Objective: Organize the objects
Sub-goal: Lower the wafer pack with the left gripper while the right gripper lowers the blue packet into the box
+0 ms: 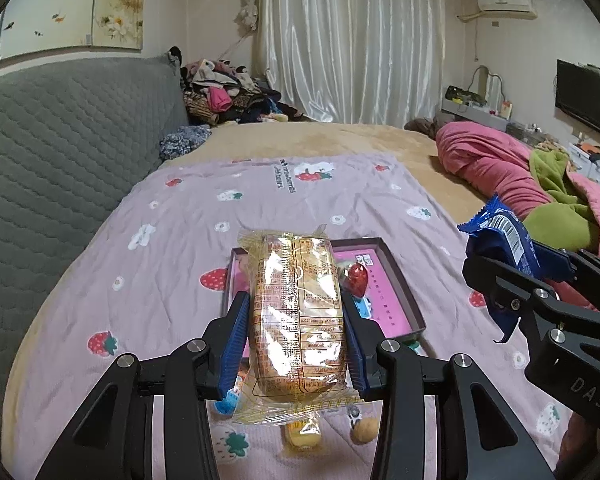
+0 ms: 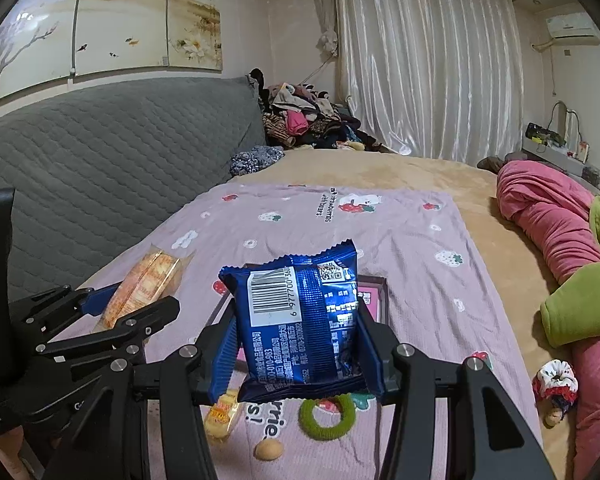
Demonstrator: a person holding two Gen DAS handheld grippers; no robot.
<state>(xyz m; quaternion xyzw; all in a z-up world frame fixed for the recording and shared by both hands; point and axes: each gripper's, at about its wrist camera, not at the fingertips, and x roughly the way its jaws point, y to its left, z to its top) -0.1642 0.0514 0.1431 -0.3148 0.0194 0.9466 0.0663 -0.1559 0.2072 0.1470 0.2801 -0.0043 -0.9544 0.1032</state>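
Both snacks held in the air, box not yet loaded. Left gripper [image 1: 296,344] clamps the clear-wrapped cake [image 1: 296,312] between its pads. Right gripper [image 2: 300,344] clamps the blue snack packet [image 2: 300,320]. The open pink-lined box [image 1: 396,276] lies just beyond, on the lilac strawberry blanket [image 1: 140,280]. Carry step, by the look of it. Next: bring each pack over the box, lower, release inside its walls.

Black linkage arms — silver screws, ribbed blue fingers [image 1: 233,350] (both grippers).
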